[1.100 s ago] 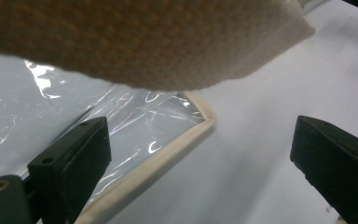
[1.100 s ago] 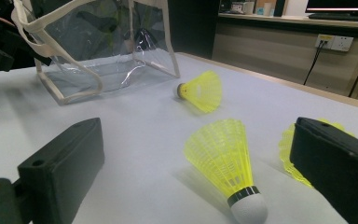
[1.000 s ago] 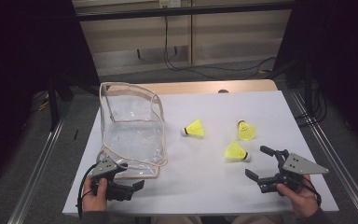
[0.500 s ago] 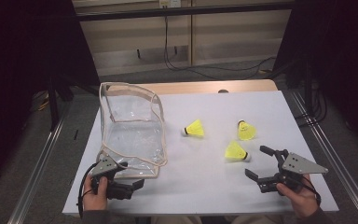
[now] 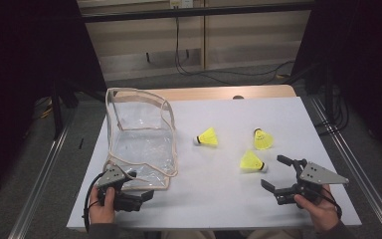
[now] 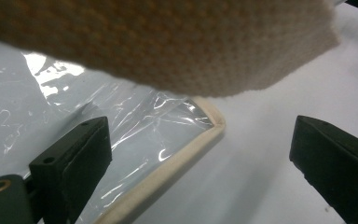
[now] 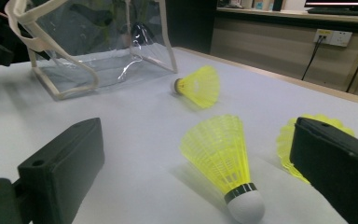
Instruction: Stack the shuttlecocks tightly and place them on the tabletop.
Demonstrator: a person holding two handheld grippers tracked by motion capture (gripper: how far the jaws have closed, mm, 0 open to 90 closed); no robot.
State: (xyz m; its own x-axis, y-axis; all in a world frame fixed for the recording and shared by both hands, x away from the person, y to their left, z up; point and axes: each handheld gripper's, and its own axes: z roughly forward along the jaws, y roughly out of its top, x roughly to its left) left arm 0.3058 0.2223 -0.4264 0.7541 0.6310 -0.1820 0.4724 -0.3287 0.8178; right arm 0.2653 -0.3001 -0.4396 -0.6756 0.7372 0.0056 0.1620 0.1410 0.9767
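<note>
Early step, nothing grasped: looks like the job is loading the three yellow shuttlecocks into the clear bag point(image 5: 142, 139), and both hands sit at the near edge of the table point(image 5: 229, 209). Left tongs point(image 5: 138, 191) are spread apart, right at the bag's near corner; in the left gripper view the cream piping runs between the jaws without touching either. Right tongs point(image 5: 278, 174) are also wide apart, aimed at the nearest shuttlecock point(image 5: 251, 162), which lies on its side just ahead with the white cork toward the gripper. The other two lie apart from it: the middle shuttlecock point(image 5: 208, 138) close beside the bag, cork toward the bag, and the far shuttlecock point(image 5: 262, 140) off to the right.

Next move, as I judge it: right tongs go forward and close on the nearest shuttlecock's skirt or cork; left tongs pinch the bag rim to hold the mouth open. The skirt is light and could roll away if nudged.

Hard to read: a blurred woven beige strip point(image 6: 168, 42), probably the bag's handle, blocks the top of the left gripper view. In the right gripper view the far shuttlecock is half hidden behind a jaw. Bag mouth direction unclear through the glare; the bag seems empty
</note>
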